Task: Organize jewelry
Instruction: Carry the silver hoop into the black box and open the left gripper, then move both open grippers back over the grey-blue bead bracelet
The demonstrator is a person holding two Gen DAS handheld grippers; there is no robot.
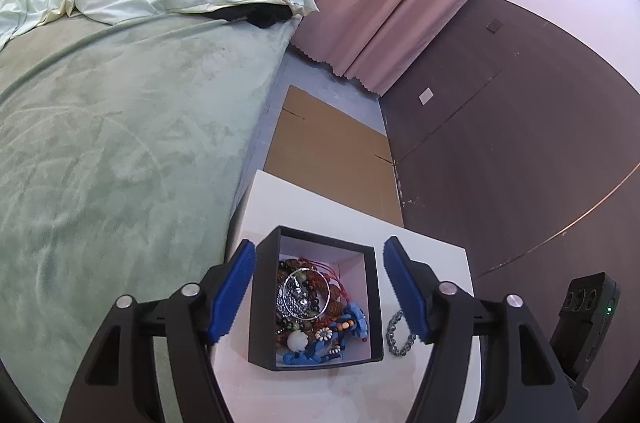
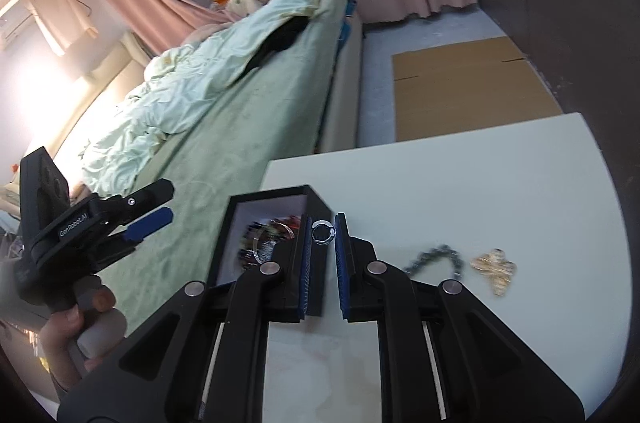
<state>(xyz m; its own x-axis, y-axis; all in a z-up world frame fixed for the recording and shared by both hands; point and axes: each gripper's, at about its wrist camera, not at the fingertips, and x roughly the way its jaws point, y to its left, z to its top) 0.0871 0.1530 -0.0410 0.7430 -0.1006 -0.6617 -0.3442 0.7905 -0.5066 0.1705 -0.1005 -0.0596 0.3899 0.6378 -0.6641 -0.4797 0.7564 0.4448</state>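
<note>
White table (image 2: pixel 460 175): left gripper (image 1: pixel 319 287) spread around jewelry box (image 1: pixel 262 303); right gripper (image 2: pixel 322 235) pinching ring (image 2: pixel 322 233).

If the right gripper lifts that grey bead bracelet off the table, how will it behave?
The grey bead bracelet looks like strung beads, so it will probably sag limp from one pinch. Lying flat on the white table, it's unlikely to roll. The beads look glossy, so they may slip between the fingers.

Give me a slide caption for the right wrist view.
Right gripper pinches a small silver ring beside the open black jewelry box on the white table.
</note>
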